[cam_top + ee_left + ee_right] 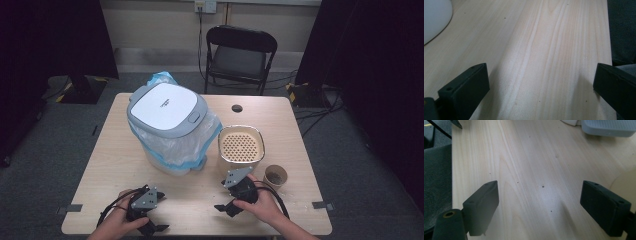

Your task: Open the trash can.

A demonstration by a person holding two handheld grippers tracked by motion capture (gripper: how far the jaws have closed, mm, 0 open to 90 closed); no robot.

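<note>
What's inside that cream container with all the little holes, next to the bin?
Looking down into the cream container, a perforated insert spans the opening, dotted with small holes. Nothing lies on top of it. Whatever sits beneath that insert is covered. The paper cup beside it looks dark inside; its contents cannot be told.

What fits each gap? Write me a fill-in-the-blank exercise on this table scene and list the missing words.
1. The jaws of both the left hand-held gripper and the right hand-held gripper stand ____ over bare wood.
2. The lid of the white bin is ____.
3. The small paper cup stands on the table beside the beige ____ with the perforated top.

Missing words: open; shut; container
</note>
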